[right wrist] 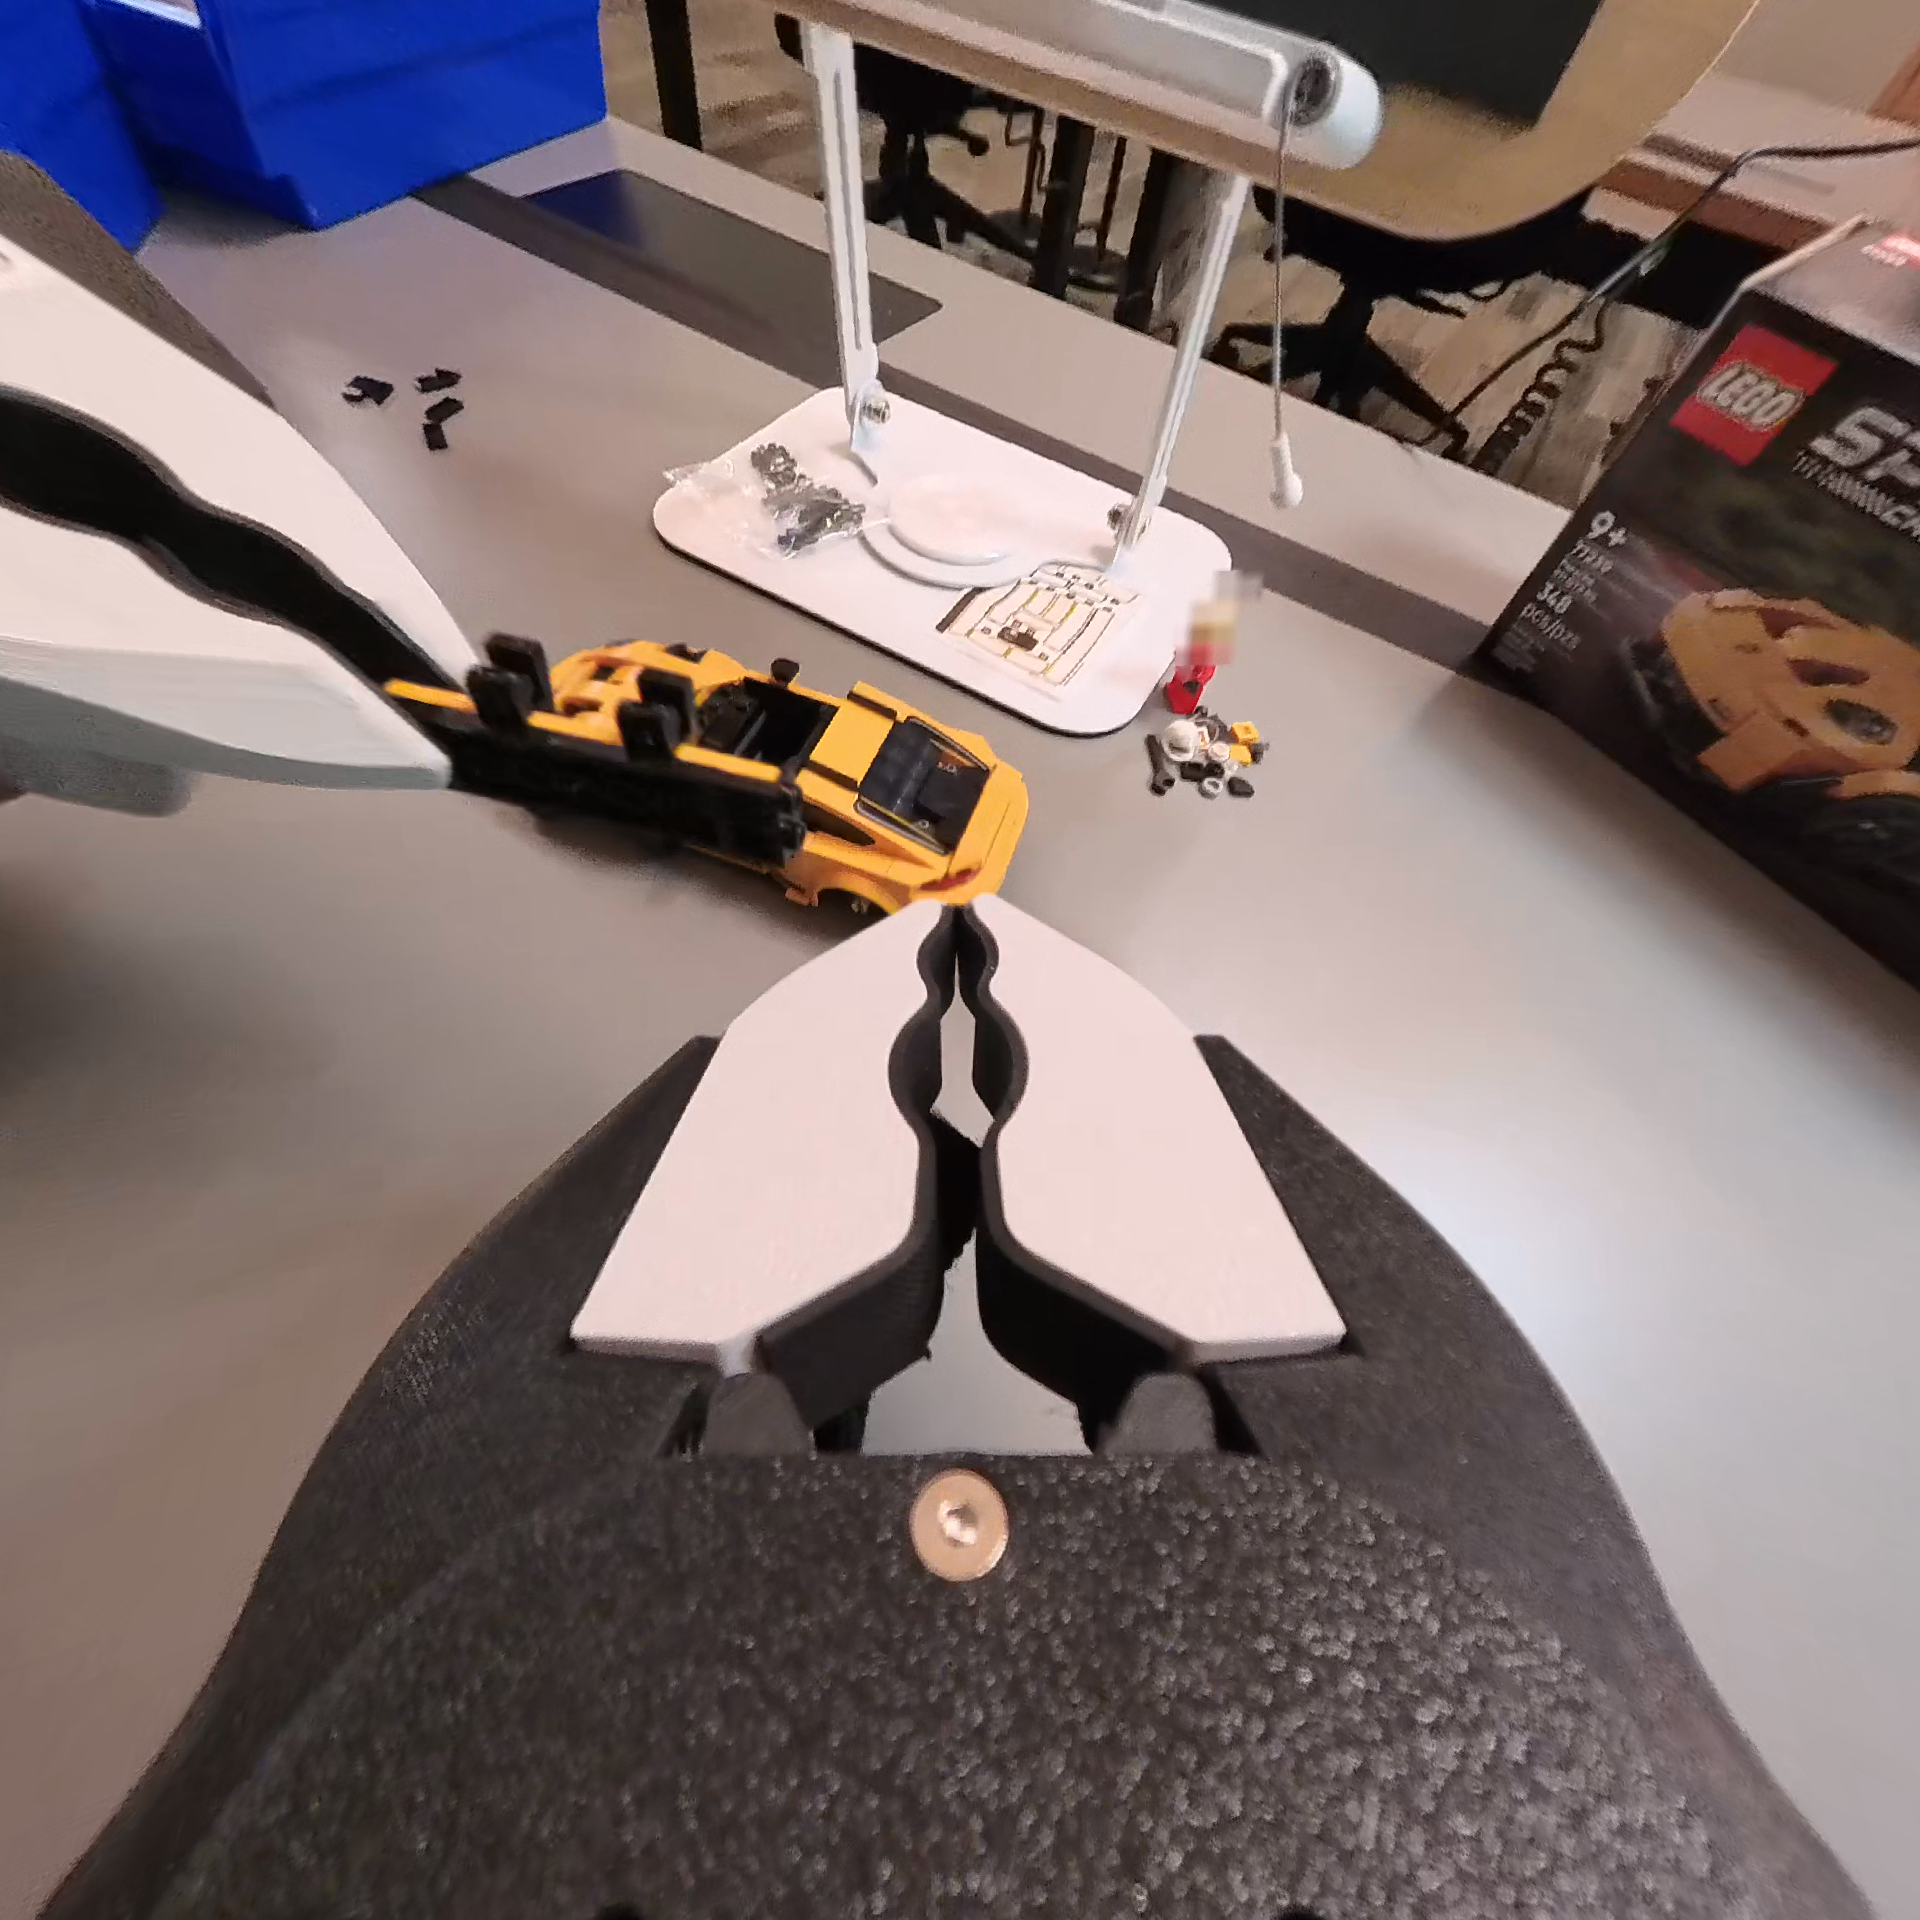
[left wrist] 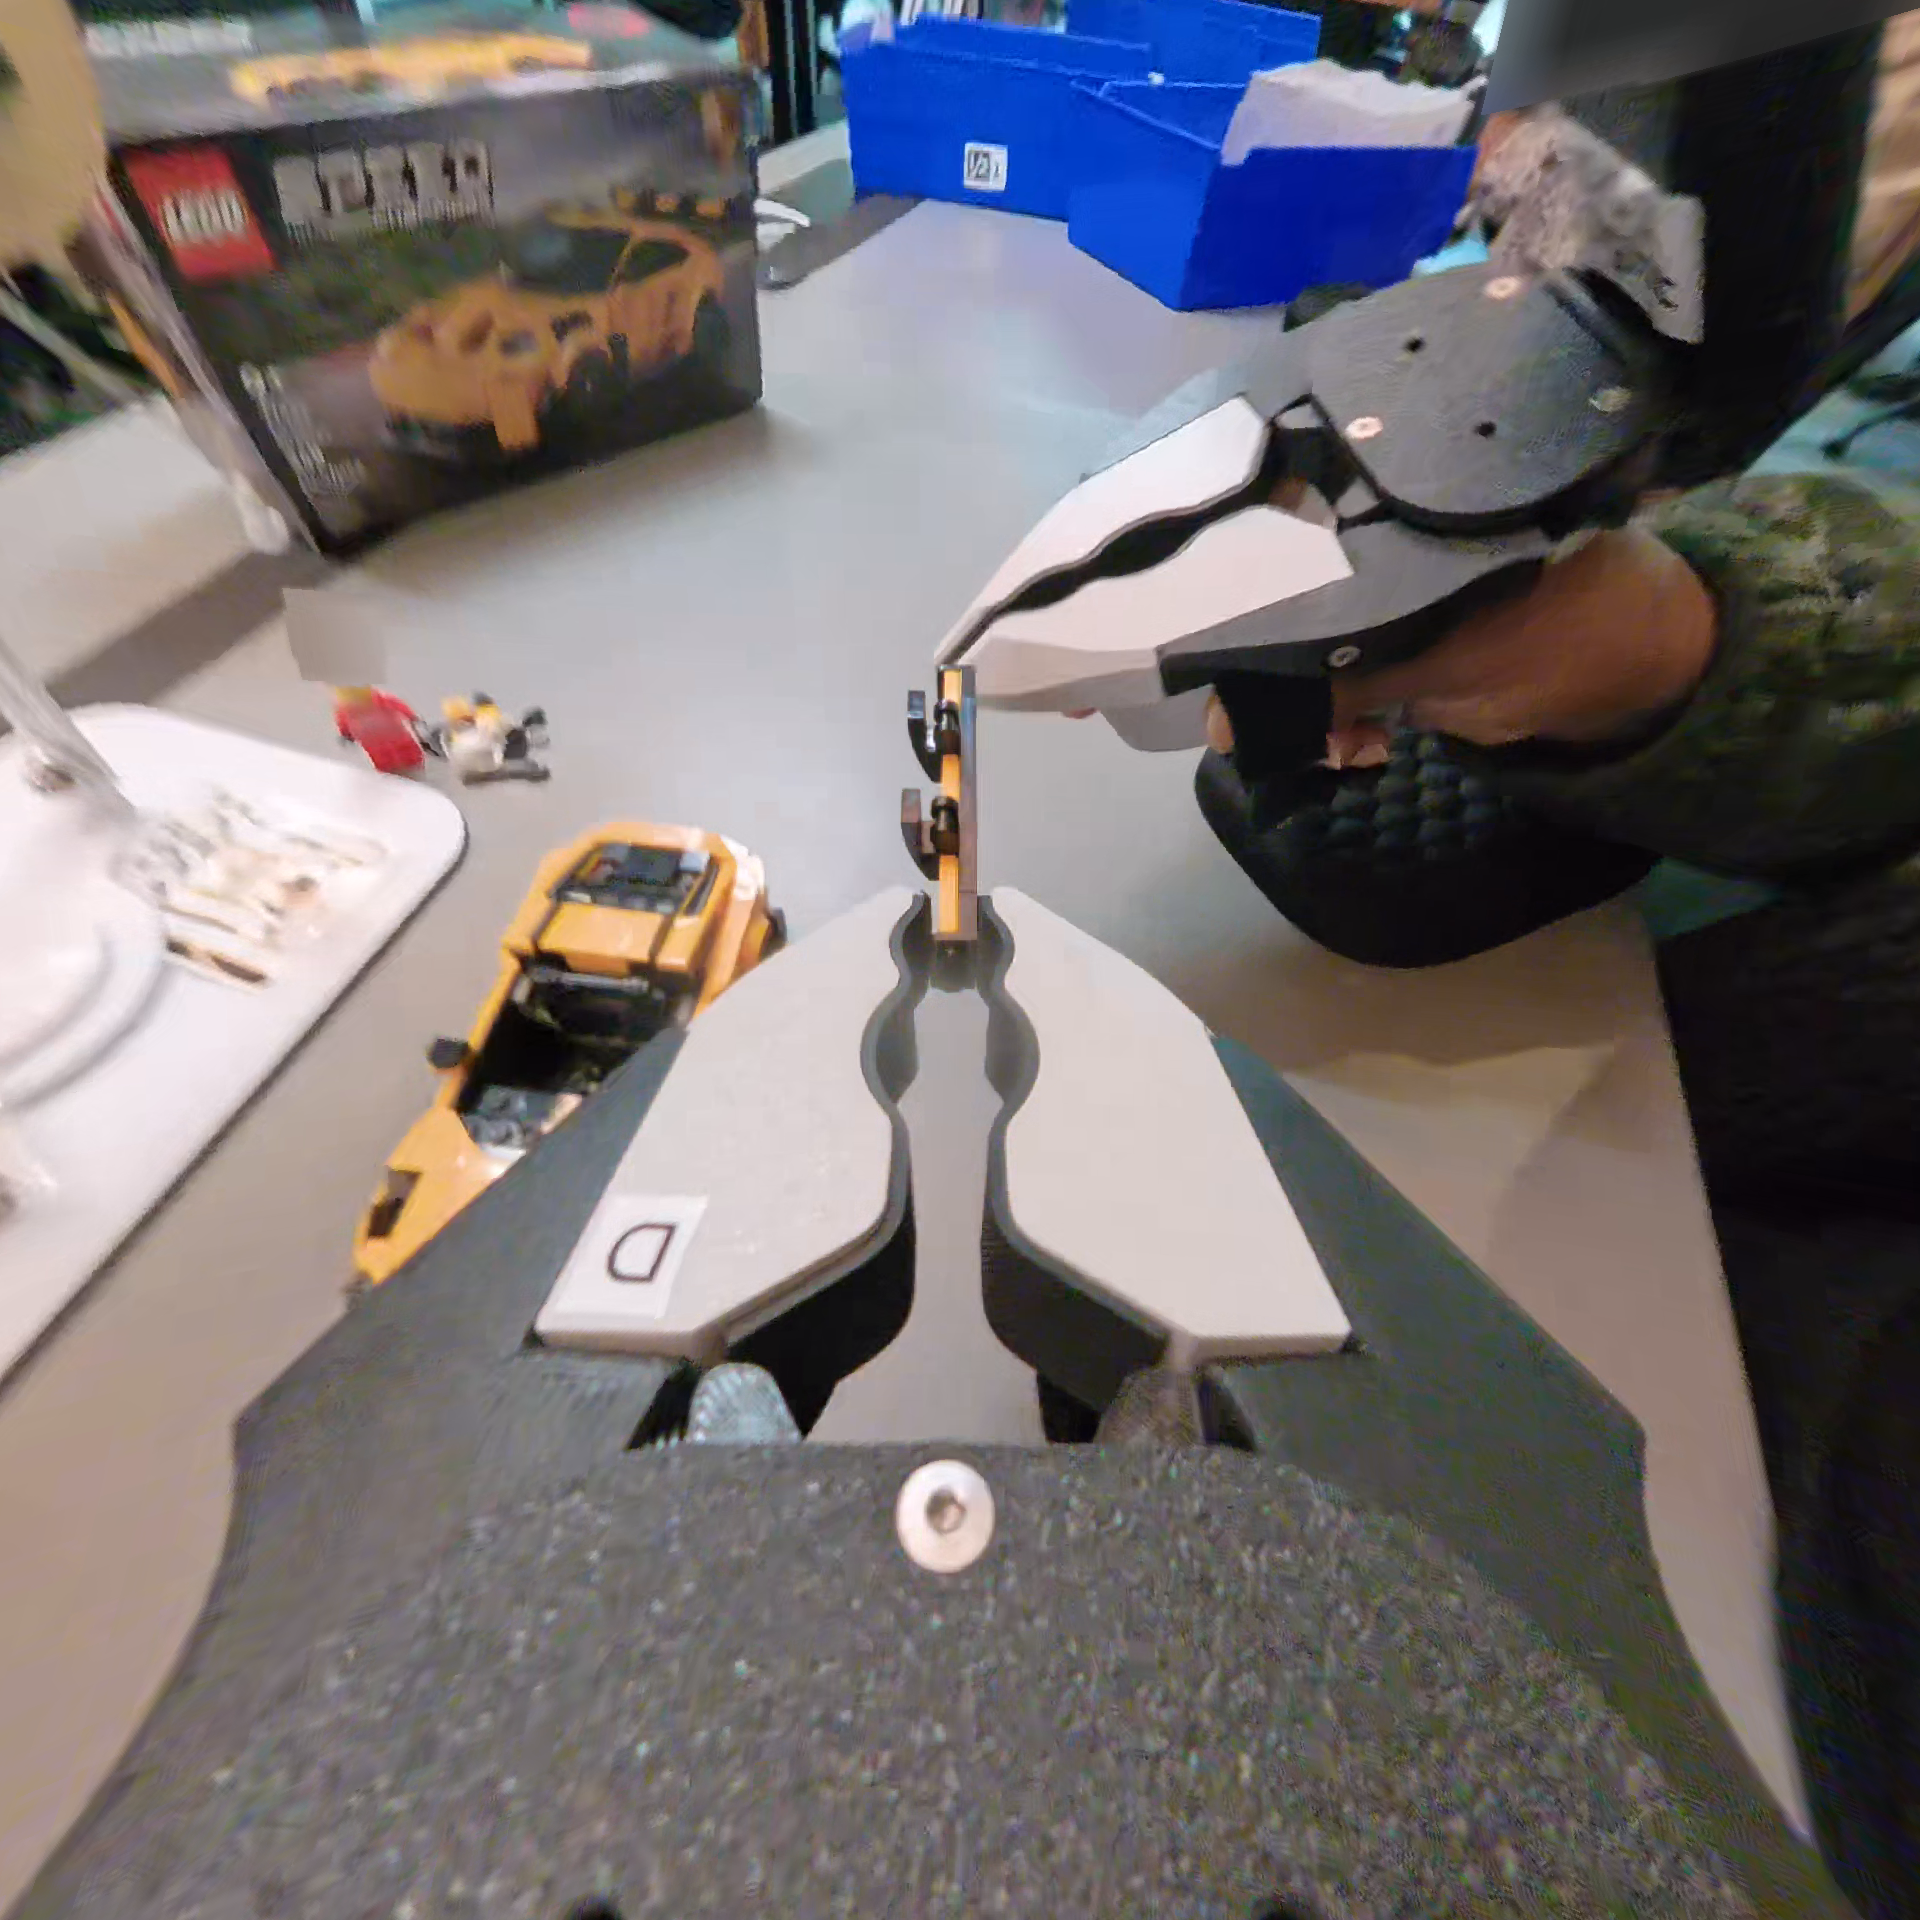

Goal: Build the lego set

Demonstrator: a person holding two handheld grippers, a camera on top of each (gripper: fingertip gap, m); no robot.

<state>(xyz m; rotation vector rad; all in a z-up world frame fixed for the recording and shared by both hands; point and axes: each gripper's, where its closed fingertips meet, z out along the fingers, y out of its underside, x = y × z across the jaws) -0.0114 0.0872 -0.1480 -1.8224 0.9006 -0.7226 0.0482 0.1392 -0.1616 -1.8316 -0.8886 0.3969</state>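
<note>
My left gripper point(left wrist: 951, 906) is shut on the end of a narrow yellow and black lego sub-assembly point(left wrist: 951, 800) and holds it above the grey table. In the right wrist view the same left gripper point(right wrist: 436, 717) comes in from the left with the sub-assembly point(right wrist: 623, 764). My right gripper point(right wrist: 956, 912) is shut and empty. In the left wrist view its tips point(left wrist: 951, 665) sit at the far end of the sub-assembly; I cannot tell if they touch. The partly built yellow lego car point(left wrist: 582, 997) point(right wrist: 894, 790) stands on the table below.
The lego box point(left wrist: 468, 291) point(right wrist: 1766, 644) stands at the table's edge. A white lamp base point(right wrist: 1153, 623) carries a parts bag point(right wrist: 800, 504) and a sticker sheet point(right wrist: 1039, 623). Loose small pieces point(right wrist: 1205, 758) point(left wrist: 457, 727) and black bits point(right wrist: 416, 400) lie about. Blue bins point(left wrist: 1195, 187) stand behind. One gripper's finger ends stand about 9 cm off the other's.
</note>
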